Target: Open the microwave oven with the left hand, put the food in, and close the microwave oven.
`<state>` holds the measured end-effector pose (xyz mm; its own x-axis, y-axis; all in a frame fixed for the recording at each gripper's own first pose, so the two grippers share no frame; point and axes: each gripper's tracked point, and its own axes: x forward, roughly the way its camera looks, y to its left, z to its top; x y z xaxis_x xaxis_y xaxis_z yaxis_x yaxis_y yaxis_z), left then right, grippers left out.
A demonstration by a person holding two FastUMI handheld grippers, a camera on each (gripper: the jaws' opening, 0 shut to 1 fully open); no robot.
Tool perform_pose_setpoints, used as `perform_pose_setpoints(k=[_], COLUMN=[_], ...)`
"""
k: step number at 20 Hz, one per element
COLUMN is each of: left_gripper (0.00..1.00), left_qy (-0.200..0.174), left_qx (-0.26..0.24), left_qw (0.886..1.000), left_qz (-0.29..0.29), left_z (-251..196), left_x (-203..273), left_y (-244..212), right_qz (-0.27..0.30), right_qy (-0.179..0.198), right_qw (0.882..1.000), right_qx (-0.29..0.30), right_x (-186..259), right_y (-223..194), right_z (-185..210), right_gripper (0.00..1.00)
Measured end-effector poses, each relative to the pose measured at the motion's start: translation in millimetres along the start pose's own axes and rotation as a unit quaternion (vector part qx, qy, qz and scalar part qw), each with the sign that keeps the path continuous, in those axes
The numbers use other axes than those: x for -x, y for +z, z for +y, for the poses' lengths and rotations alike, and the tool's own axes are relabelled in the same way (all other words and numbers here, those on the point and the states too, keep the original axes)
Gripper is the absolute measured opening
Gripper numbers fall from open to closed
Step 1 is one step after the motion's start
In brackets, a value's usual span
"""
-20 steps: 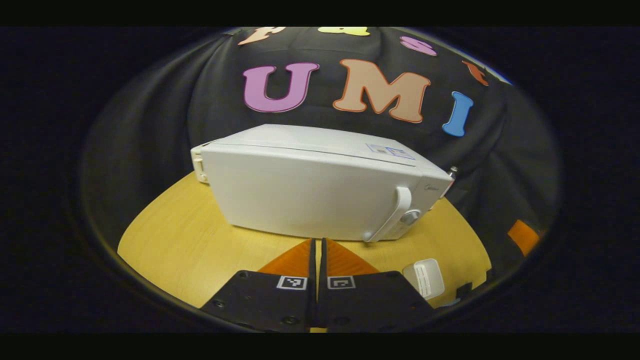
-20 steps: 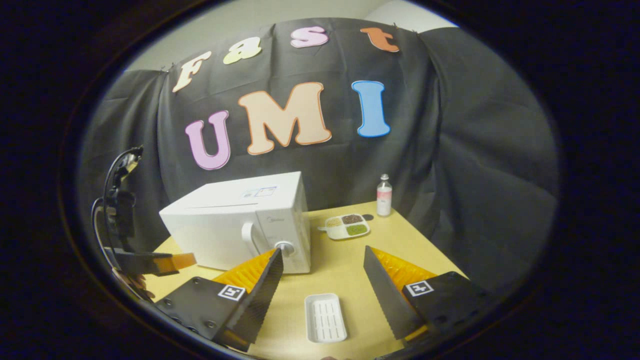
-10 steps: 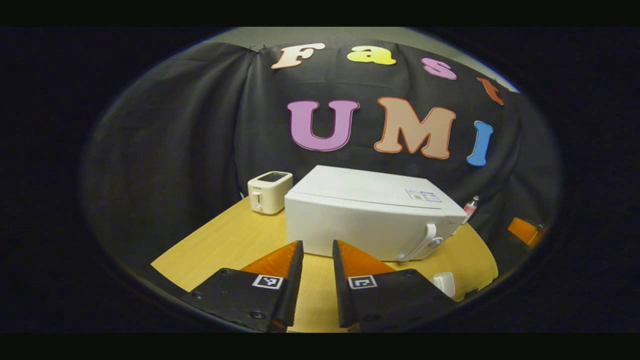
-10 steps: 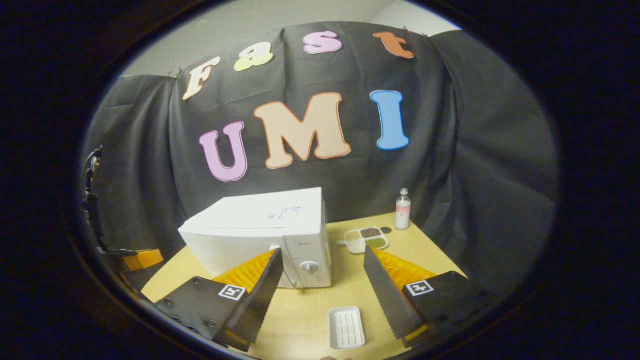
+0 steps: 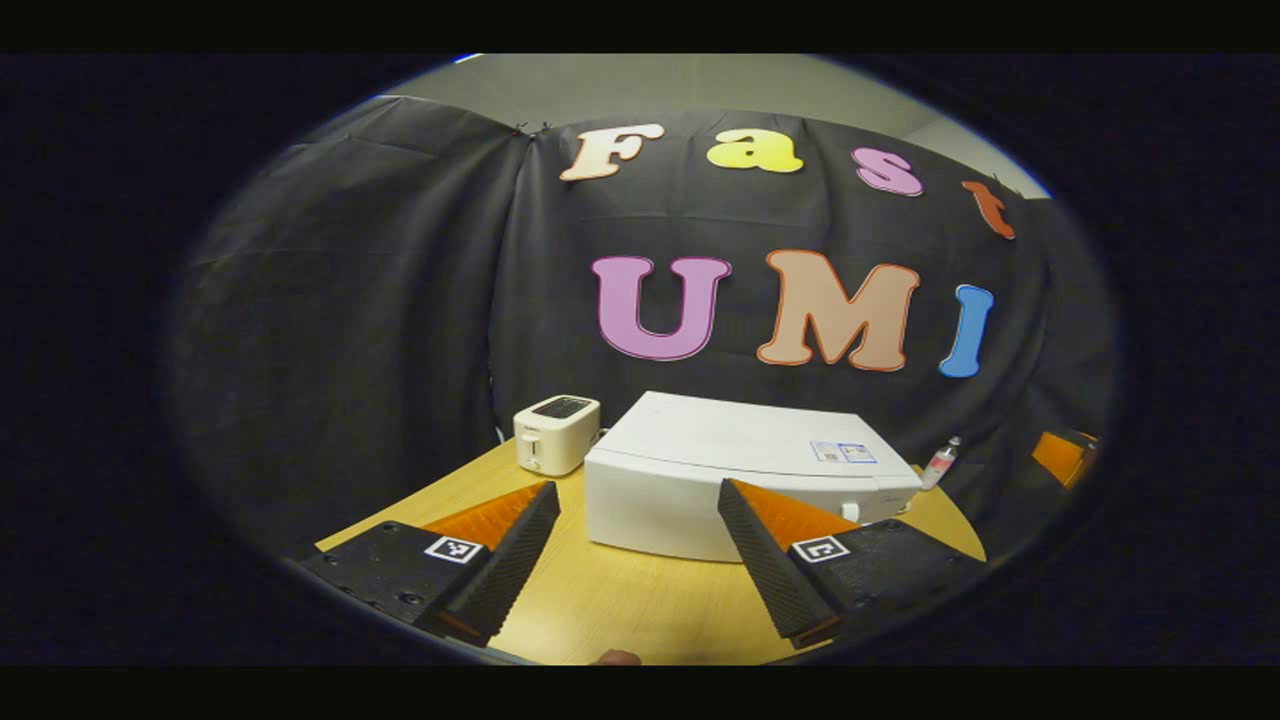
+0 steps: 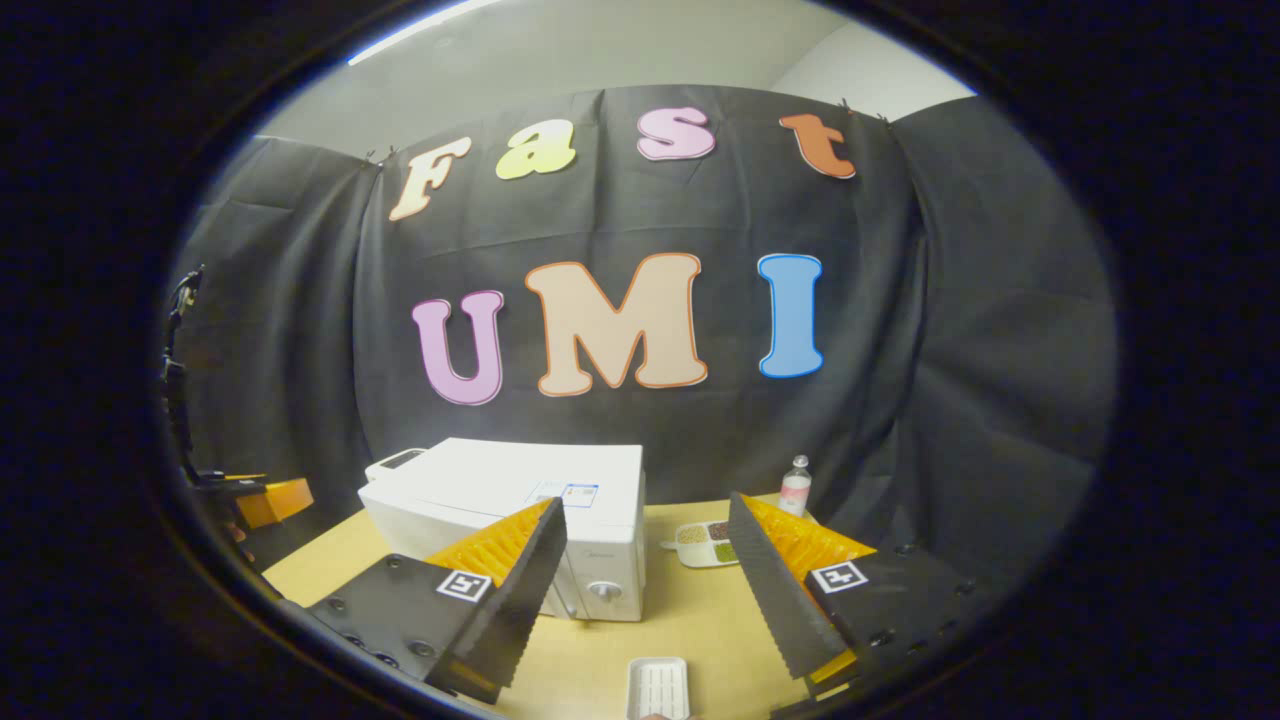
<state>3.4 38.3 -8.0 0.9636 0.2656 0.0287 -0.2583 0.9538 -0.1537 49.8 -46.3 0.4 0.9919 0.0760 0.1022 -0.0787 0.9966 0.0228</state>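
White microwave door closed — beyond left gripper, spread wide, right gripper wide too.

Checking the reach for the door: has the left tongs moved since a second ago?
Yes. The left tongs backed away from the microwave, which looks smaller now, and opened.

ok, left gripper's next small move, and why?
Probably bring the left gripper forward and toward the microwave's front handle side: its door looks shut, the open fingers hang short of it holding nothing, and the divided food tray sits on the table.
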Motion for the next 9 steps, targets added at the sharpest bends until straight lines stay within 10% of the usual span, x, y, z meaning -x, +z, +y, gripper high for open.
perform_pose_setpoints(k=[9], left_gripper=[0.96], left_qy=[-0.005], left_qx=[-0.020], left_qw=[1.000], left_qz=[-0.004], left_z=[-17], left_x=[7], left_y=[5], right_qz=[-0.002], right_qy=[0.006], right_qw=[1.000], right_qx=[0.018], right_x=[7], right_y=[4], right_z=[-16], right_gripper=[0.92])
